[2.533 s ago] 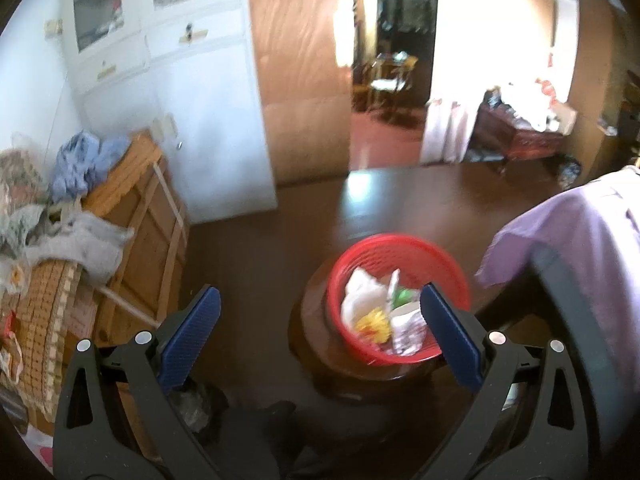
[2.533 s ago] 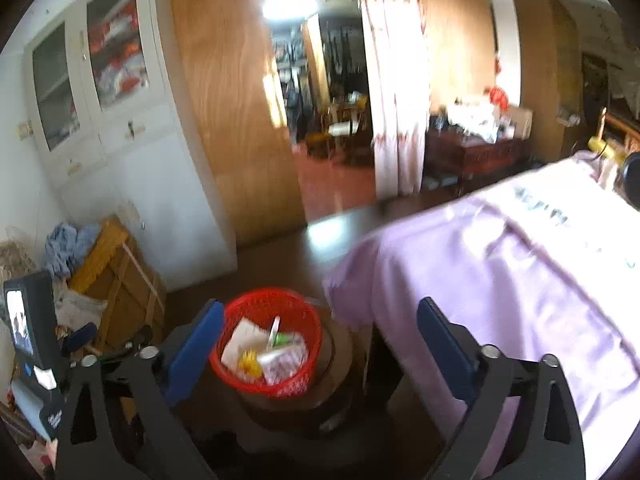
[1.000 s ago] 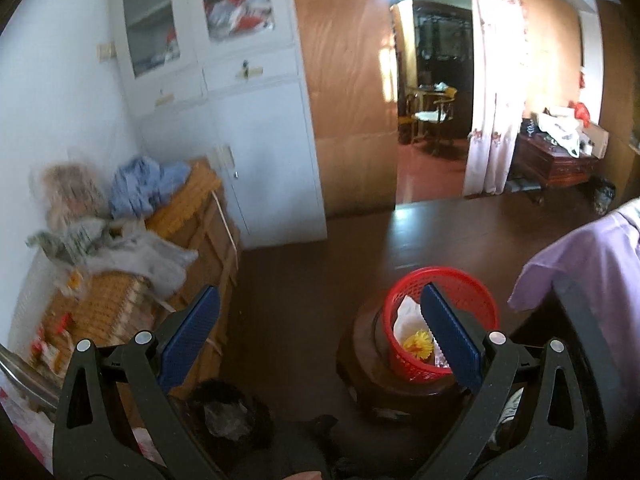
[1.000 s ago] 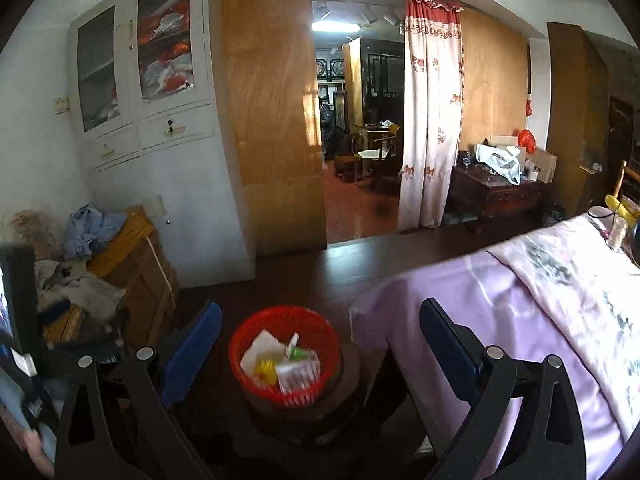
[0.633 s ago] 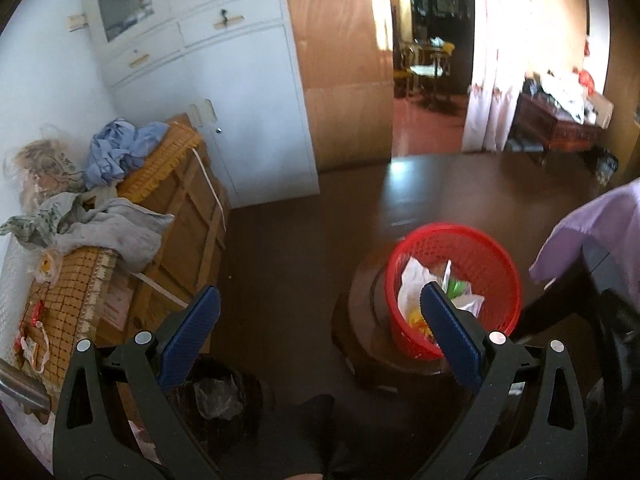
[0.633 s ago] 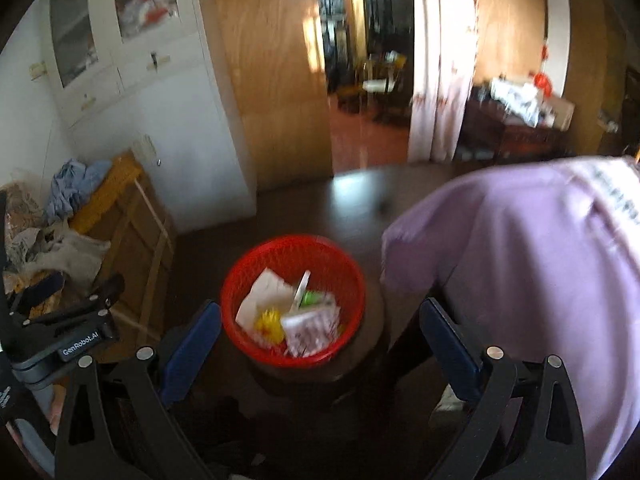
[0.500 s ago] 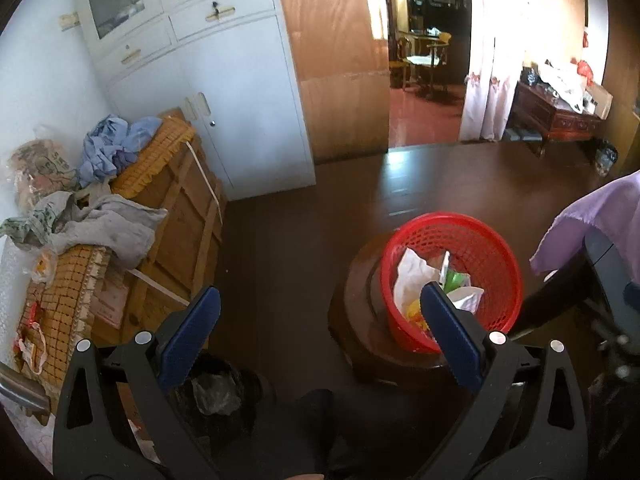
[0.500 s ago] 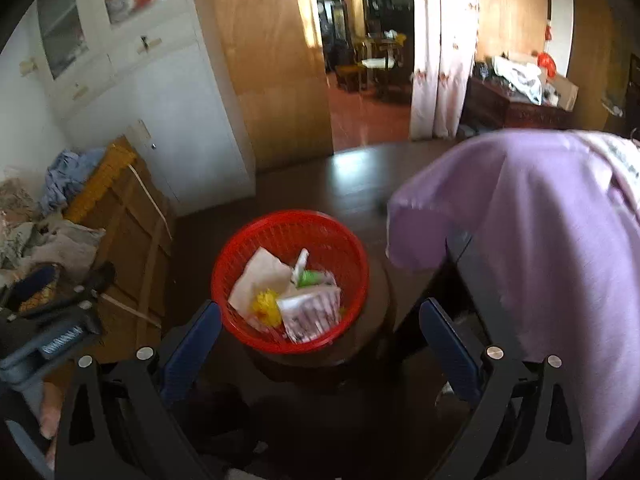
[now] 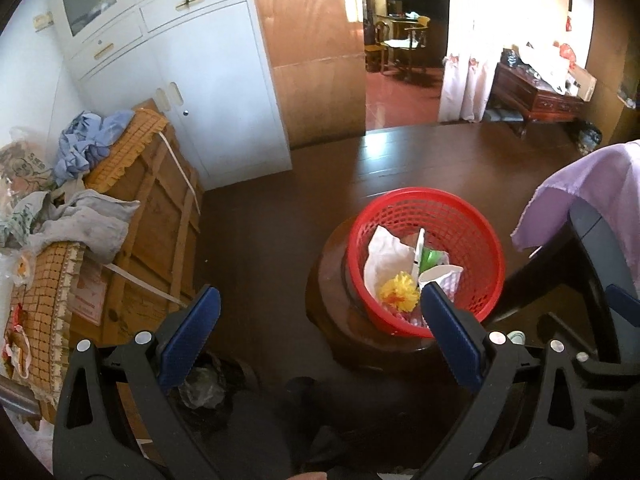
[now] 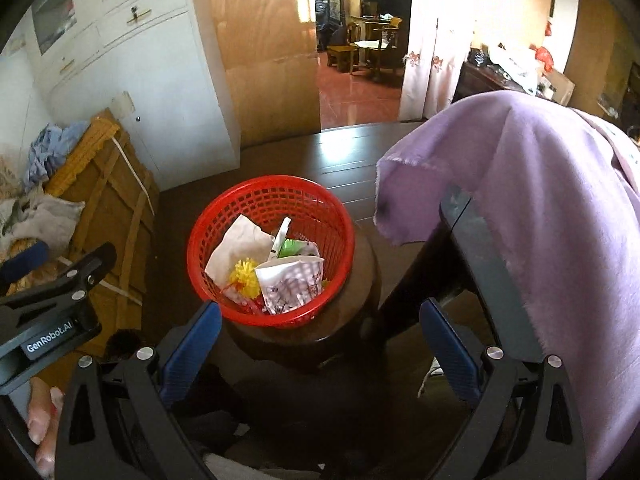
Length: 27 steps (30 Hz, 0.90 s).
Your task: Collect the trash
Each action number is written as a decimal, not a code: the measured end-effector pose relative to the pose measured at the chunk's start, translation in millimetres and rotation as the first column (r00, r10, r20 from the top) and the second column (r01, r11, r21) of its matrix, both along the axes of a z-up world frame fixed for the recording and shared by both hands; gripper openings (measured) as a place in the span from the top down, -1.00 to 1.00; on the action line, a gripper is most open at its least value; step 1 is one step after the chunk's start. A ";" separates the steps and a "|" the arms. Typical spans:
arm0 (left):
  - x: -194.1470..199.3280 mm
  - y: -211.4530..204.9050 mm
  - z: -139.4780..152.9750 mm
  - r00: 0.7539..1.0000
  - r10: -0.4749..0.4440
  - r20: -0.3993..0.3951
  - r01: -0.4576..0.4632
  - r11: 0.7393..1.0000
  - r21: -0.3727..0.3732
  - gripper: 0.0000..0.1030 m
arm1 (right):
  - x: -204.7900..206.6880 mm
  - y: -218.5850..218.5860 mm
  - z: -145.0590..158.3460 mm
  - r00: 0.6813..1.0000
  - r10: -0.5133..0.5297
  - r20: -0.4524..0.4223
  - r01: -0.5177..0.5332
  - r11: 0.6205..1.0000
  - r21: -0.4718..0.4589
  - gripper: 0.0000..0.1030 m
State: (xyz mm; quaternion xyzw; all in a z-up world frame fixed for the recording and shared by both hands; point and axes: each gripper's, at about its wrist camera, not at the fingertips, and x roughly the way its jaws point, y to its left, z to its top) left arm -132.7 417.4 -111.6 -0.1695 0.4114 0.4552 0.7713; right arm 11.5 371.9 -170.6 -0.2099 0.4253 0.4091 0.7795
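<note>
Both hand-held grippers hung above the floor with nothing between their blue pads. Seen from its own camera, the left gripper [image 9: 320, 312] had its jaws spread wide, the right-hand pad overlapping the near rim of the red basket [image 9: 472, 220] without any visible contact. The right gripper [image 10: 320, 322] was equally wide apart and empty, its left pad just in front of the basket's near edge in that view.

That red basket [image 10: 272, 192], a mesh plastic one, sat on top of a dark round wooden stool [image 10: 364, 276] on the dark wood floor. Inside it lay the trash: a crumpled white paper [image 10: 240, 248] at the left, a yellow pompom-like flower [image 10: 245, 274] near it, a patterned white wrapper [image 10: 290, 284] toward the near right, a green scrap [image 10: 292, 246] and a thin white strip [image 10: 280, 236] standing on end.

To the right of the stool a purple cloth [image 10: 540, 184] draped over a dark piece of furniture. At far left stood a wooden crate [image 9: 160, 216] with a woven mat and bundled fabric on top, and behind it a white cabinet [image 9: 200, 72]. Fingers [image 10: 40, 424] of the person showed at the lower left edge of the right wrist view, beneath the body of the left gripper.
</note>
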 end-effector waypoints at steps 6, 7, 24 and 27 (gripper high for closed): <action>1.2 -2.9 -0.1 1.000 -0.013 0.010 0.013 1.000 -0.027 -0.87 | 2.2 -4.7 0.3 1.000 -0.004 0.004 0.004 1.000 -0.005 -0.89; 1.9 -3.2 0.0 1.000 -0.017 0.014 0.018 0.999 -0.035 -0.87 | 3.1 -5.5 -0.1 1.000 -0.006 0.002 0.006 1.000 -0.003 -0.89; 5.7 -13.9 3.6 0.998 -0.061 0.032 0.062 0.997 -0.043 -0.87 | 2.5 -14.1 3.4 1.000 -0.010 0.006 0.010 1.000 -0.004 -0.89; 5.8 -14.8 5.0 0.997 -0.063 0.034 0.064 0.997 -0.042 -0.87 | 2.4 -14.1 3.2 1.000 -0.009 0.008 0.009 1.000 -0.004 -0.89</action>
